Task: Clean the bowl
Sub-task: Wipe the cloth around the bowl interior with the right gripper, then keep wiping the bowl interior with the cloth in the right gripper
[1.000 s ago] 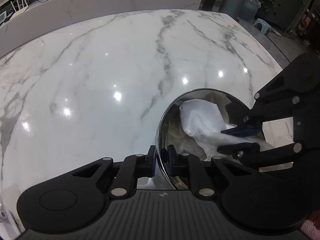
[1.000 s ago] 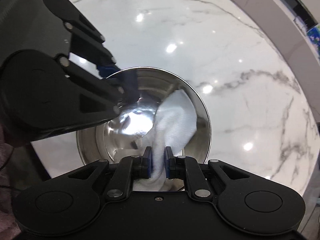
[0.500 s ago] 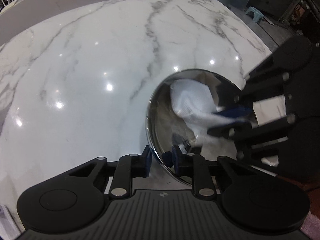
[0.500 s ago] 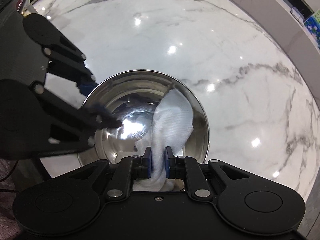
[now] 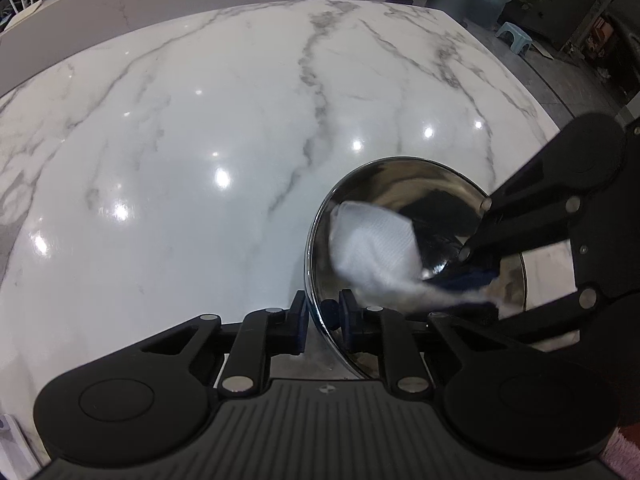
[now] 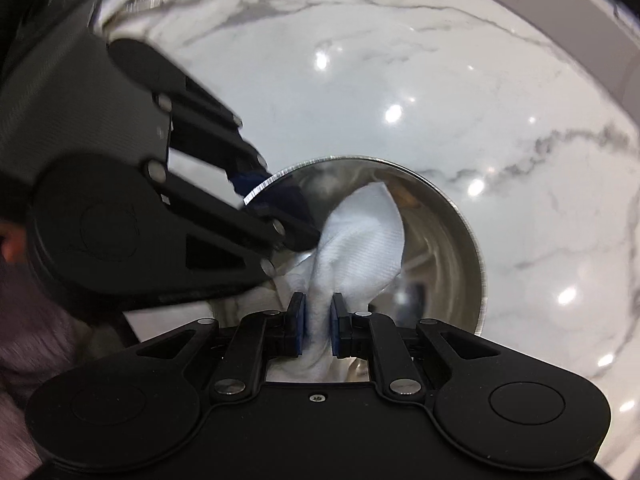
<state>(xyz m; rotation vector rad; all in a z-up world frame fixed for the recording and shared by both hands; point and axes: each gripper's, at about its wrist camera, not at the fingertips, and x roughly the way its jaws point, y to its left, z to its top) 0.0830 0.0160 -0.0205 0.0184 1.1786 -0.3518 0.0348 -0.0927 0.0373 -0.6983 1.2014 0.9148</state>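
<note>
Left gripper (image 5: 323, 322) clamped rim of shiny steel bowl (image 5: 394, 184); right gripper (image 6: 318, 322) pinched white textured cloth (image 6: 360, 248). Risk: hard wiping could twist thin rim free, bowl skidding across glossy marble tabletop (image 5: 200, 120).

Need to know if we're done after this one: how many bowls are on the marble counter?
1. A steel bowl sits near the counter edge, its rim clamped by the left gripper, while the right gripper holds a white cloth inside. Others may lie outside both views.

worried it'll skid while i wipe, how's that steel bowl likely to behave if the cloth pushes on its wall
The steel bowl looks thin and polished, so probably light and prone to sliding on the glossy marble top. The left claw pinching its rim likely steadies it. The white cloth in the right claw droops, so pushes stay soft.
</note>
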